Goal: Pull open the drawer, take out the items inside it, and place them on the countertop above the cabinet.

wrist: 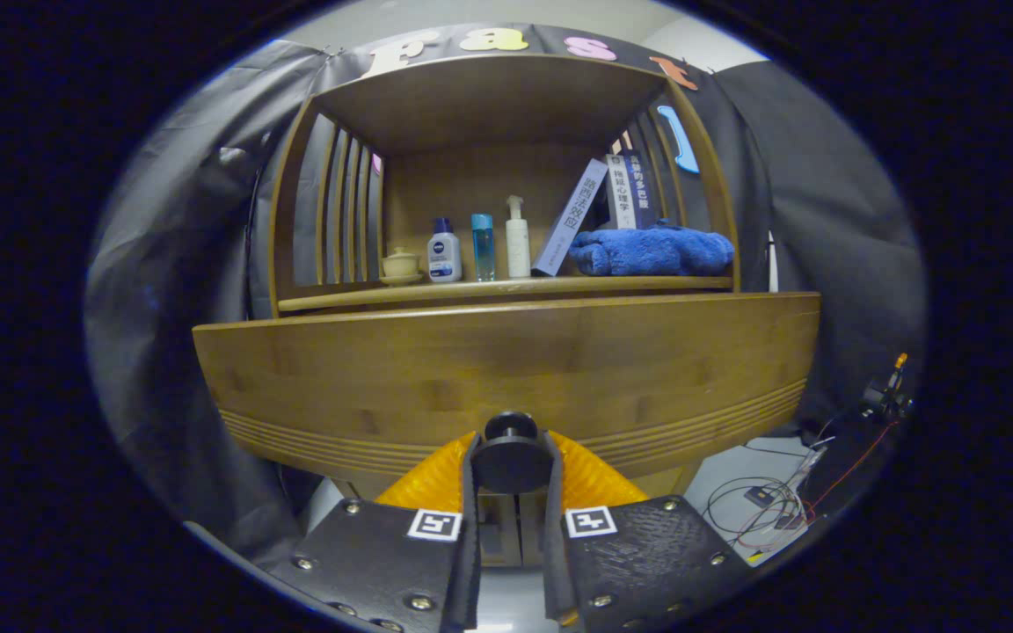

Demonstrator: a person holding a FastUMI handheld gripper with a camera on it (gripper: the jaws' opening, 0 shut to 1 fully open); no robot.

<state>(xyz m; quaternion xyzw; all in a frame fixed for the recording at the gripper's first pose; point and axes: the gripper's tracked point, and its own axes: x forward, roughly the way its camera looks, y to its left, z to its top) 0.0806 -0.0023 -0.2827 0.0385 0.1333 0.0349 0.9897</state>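
Both fingers of claw (511, 466) clamped on round drawer knob (511, 457), drawer front (506, 378) just beyond. Rigid wood, likely heavy-sliding; knob small, smooth, slip-prone. Best held at knob stem, pulled straight back.

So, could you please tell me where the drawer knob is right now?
In the gripper view, the round drawer knob sits between the gripper's two fingers, which close on it, low on the wooden drawer front.
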